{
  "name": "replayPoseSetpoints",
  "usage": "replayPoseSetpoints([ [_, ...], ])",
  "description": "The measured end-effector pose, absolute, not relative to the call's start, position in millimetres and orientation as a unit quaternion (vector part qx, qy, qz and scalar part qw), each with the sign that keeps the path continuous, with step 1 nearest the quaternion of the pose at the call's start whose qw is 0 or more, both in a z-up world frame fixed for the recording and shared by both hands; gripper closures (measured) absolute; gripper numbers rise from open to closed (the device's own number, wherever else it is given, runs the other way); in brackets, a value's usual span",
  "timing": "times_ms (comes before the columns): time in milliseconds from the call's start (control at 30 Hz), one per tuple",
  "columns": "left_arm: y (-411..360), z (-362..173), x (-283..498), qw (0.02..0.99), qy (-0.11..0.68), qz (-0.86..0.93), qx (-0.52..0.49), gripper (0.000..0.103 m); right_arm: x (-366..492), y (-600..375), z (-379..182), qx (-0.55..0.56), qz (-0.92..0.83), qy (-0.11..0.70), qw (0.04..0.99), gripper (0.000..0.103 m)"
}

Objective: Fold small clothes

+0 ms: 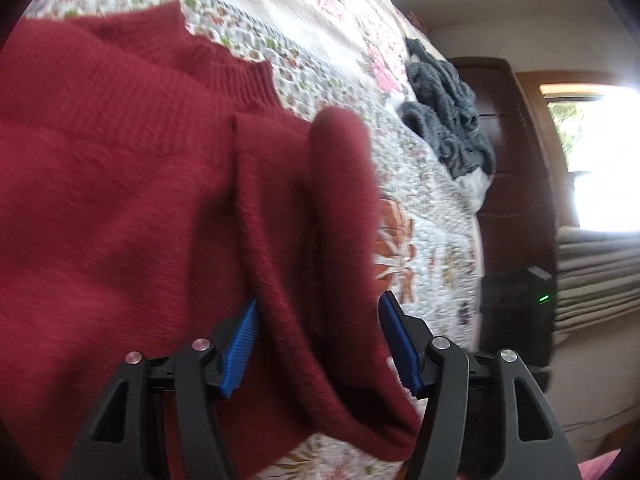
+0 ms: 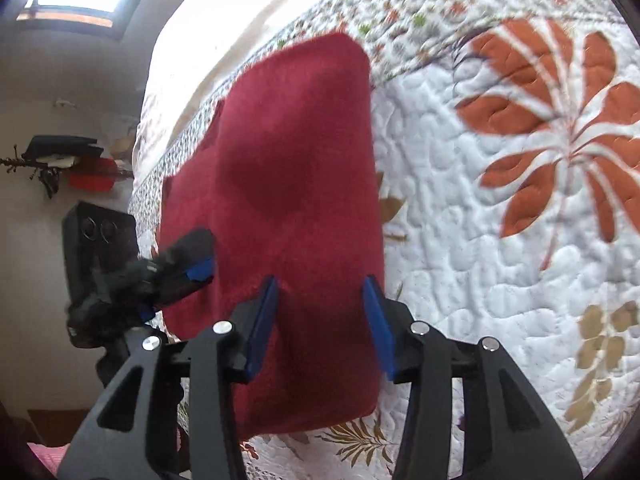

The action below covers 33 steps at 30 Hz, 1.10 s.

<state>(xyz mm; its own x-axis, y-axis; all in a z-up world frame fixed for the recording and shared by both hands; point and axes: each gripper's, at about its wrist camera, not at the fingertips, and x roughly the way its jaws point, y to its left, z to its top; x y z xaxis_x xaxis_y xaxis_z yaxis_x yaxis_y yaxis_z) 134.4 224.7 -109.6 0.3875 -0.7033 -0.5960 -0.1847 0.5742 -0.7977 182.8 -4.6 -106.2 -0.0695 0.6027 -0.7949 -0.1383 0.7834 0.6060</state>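
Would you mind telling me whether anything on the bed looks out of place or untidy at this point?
Yes: a grey knitted garment lies crumpled in a heap near the far edge of the floral quilted bedspread, not folded. The dark red knitted sweater is bunched, one fold standing between the open left gripper fingers.
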Motion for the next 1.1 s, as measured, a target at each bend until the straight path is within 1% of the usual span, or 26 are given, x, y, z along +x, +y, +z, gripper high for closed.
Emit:
replayPoseSetpoints([
  [133, 220, -110, 135, 0.719, 0.515, -0.178, -0.431, 0.033, 171, 21, -116, 0.154, 0.297, 0.679, 0.654, 0.058],
  [233, 212, -115, 141, 0.724, 0.529, -0.165, -0.409, 0.033, 165, 32, -116, 0.139, 0.303, 0.672, 0.661, 0.052],
  [333, 205, -121, 147, 0.728, 0.537, -0.153, -0.397, 0.034, 164, 33, -116, 0.143, 0.308, 0.671, 0.659, 0.052],
  [367, 204, -121, 148, 0.732, 0.538, -0.149, -0.392, 0.044, 163, 32, -116, 0.145, 0.309, 0.671, 0.658, 0.052],
  [400, 201, -122, 151, 0.735, 0.542, -0.143, -0.381, 0.063, 164, 27, -115, 0.149, 0.313, 0.671, 0.655, 0.052],
  [433, 199, -122, 153, 0.738, 0.545, -0.137, -0.374, 0.069, 163, 25, -115, 0.152, 0.314, 0.671, 0.654, 0.052],
  [467, 198, -123, 153, 0.74, 0.546, -0.132, -0.37, 0.077, 163, 22, -115, 0.154, 0.314, 0.671, 0.653, 0.051],
  [500, 197, -122, 155, 0.742, 0.546, -0.128, -0.368, 0.082, 164, 18, -114, 0.162, 0.315, 0.67, 0.652, 0.051],
  [600, 196, -114, 151, 0.756, 0.529, -0.126, -0.364, 0.087, 167, -6, -110, 0.201, 0.309, 0.661, 0.653, 0.049],
  [700, 200, -97, 141, 0.775, 0.503, -0.134, -0.357, 0.088, 173, -28, -106, 0.232, 0.292, 0.648, 0.664, 0.047],
  [867, 218, -60, 122, 0.808, 0.457, -0.148, -0.341, 0.089, 175, -40, -109, 0.222, 0.269, 0.653, 0.673, 0.047],
  [967, 235, -42, 113, 0.821, 0.447, -0.142, -0.325, 0.089, 171, -34, -113, 0.211, 0.27, 0.657, 0.672, 0.047],
  [1100, 269, -30, 101, 0.825, 0.442, -0.127, -0.328, 0.089, 158, -22, -110, 0.195, 0.287, 0.656, 0.67, 0.047],
])
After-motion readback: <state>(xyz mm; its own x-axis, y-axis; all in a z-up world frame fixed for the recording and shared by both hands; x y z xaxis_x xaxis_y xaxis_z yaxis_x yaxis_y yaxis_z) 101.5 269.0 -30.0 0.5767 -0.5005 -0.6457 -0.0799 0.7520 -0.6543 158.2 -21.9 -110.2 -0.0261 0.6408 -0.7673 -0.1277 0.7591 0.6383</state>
